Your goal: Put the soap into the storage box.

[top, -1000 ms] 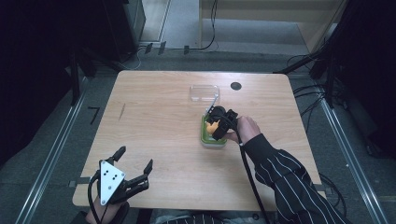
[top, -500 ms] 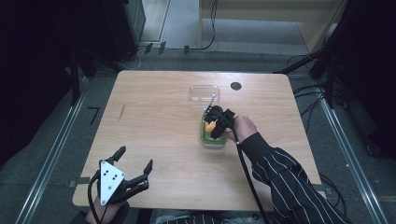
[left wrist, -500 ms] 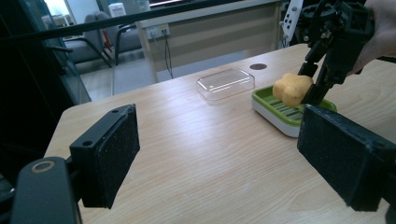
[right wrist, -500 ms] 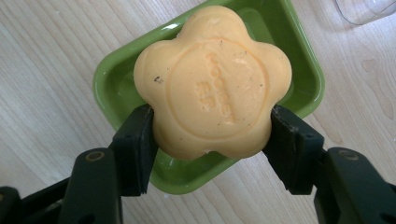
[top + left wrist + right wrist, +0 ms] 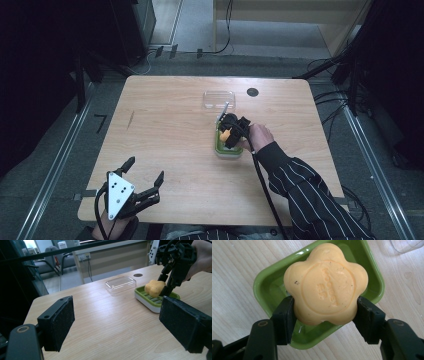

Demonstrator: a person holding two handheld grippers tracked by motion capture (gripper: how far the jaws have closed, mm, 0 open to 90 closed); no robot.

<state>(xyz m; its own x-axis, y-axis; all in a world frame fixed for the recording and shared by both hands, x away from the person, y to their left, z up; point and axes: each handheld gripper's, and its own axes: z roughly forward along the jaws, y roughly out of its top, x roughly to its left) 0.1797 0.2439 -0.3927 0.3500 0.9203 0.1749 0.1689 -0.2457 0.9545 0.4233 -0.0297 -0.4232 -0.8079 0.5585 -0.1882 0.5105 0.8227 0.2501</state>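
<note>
A flower-shaped orange soap bar (image 5: 325, 283) hangs just above a green soap dish (image 5: 265, 281), and my right gripper (image 5: 324, 311) is shut on its two sides. In the high view the right gripper (image 5: 228, 134) sits over the dish (image 5: 227, 150) right of the table's middle. From the left gripper view the soap (image 5: 155, 288) is tilted over the dish (image 5: 150, 299). My left gripper (image 5: 146, 181) rests open near the front left edge with nothing between its pads (image 5: 62, 320).
A clear plastic lid (image 5: 219, 99) lies flat just behind the dish, also clear lid (image 5: 120, 284). A dark round hole (image 5: 252, 92) marks the tabletop near the far edge. Cables run along the floor beyond the table.
</note>
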